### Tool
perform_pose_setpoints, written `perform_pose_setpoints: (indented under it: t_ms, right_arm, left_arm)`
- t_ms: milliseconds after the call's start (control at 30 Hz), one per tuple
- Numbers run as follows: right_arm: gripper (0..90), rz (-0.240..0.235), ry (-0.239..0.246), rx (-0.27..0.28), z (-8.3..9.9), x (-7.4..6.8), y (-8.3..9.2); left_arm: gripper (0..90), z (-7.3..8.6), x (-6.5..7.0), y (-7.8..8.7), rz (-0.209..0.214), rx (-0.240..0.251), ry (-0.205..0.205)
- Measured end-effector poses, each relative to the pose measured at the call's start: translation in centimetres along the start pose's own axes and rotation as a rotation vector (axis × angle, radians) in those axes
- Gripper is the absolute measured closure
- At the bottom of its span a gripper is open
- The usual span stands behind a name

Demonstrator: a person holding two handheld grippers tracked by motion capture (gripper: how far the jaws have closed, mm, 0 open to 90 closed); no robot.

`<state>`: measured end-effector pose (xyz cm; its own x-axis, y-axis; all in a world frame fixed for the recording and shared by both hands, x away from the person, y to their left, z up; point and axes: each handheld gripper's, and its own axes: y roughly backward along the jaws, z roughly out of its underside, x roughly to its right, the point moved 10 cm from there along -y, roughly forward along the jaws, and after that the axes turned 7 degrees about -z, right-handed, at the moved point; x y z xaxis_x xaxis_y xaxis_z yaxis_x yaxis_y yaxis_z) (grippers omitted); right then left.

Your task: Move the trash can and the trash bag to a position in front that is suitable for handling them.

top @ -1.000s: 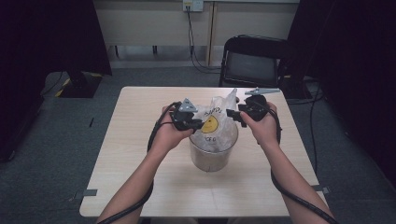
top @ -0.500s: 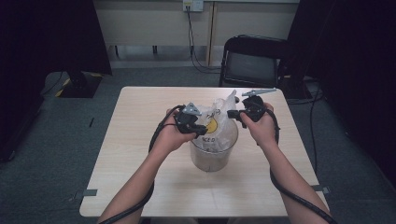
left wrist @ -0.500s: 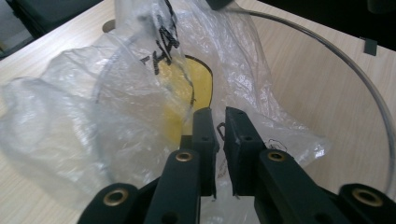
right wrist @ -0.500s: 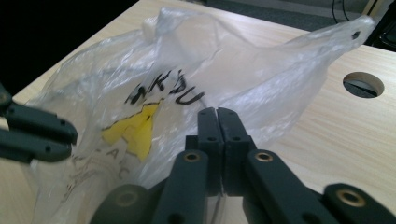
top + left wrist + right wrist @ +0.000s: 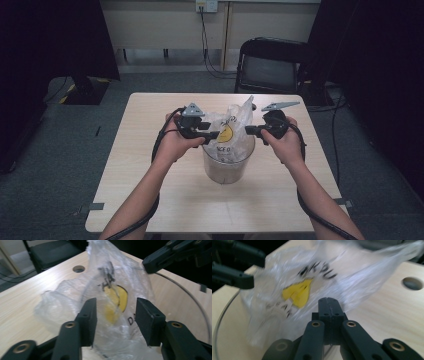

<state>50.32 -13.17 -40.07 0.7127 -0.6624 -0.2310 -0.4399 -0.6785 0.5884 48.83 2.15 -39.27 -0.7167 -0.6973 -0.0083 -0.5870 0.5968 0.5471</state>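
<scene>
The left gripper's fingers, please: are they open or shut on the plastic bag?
Open. In the left gripper view the left gripper has just been opening; its fingers stand apart with the plastic bag between them, unpinched.

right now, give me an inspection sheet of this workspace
surface: light wooden table, with a round hole near its far edge
job's things: clear plastic bag printed in yellow and black, standing up out of a clear round container
clutter: nothing seen
grippers: left gripper has just been opening, its jaws stand apart with bag film between them, pads not pressing; right gripper has its jaws together at the bag's edge, and whether film is pinched between them cannot be told
cables: a black cable trails from each gripper along the forearm; more cables run from a wall socket
surroundings: black chair behind the table, grey carpet, dark curtains at both sides
</scene>
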Motion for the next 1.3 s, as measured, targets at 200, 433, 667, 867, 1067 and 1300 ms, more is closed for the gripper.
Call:
perform_pose_setpoints:
  t_ms: [200,433,667,867,1067,1300]
  right_arm:
    - [53.8,0.089,-0.028,0.066,-1.3,1.8,-0.1]
    - [47.8,0.122,-0.108,0.074,-2.6,3.0,-1.8]
    - [90.0,0.033,-0.178,0.057,-2.4,3.0,-3.1]
    - [90.0,0.024,-0.122,0.013,-1.6,2.1,-1.6]
    - [90.0,0.001,-0.035,-0.024,-0.3,0.4,-0.7]
    - [90.0,-0.004,0.053,-0.109,1.6,-1.2,-1.0]
  left_arm:
    - [66.0,0.4,1.7,-1.4,0.031,-0.042,-0.065]
    - [88.2,1.8,3.0,-3.7,0.081,-0.196,-0.086]
    - [81.4,0.7,3.3,-2.8,0.102,-0.140,-0.093]
    - [48.0,-1.0,-0.1,0.4,-0.034,-0.003,-0.043]
    - [43.4,-0.1,-2.9,1.2,-0.106,0.007,0.053]
    - [61.9,0.5,-3.4,-0.7,-0.072,-0.017,0.151]
